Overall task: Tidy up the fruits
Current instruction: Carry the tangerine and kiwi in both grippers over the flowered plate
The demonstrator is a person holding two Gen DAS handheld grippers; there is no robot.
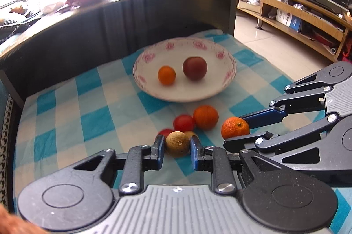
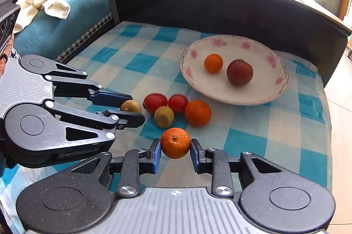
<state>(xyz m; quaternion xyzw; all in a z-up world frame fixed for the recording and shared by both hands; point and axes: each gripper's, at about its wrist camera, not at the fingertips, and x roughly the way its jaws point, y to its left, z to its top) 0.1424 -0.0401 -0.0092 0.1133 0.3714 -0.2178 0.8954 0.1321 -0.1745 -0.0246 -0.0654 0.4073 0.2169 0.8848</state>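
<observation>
Left claw [image 1: 177, 149] clamped on small brown fuzzy kiwi [image 1: 177, 143], right claw [image 2: 175, 150] on round orange mandarin [image 2: 175, 142]. My worry: round fruit squirting from pads, rolling off checked cloth [image 2: 275, 124] short of white floral plate [image 2: 220, 95] ahead.

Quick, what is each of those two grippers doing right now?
Left gripper: closed on a brown kiwi.
Right gripper: closed on a small orange mandarin.
</observation>
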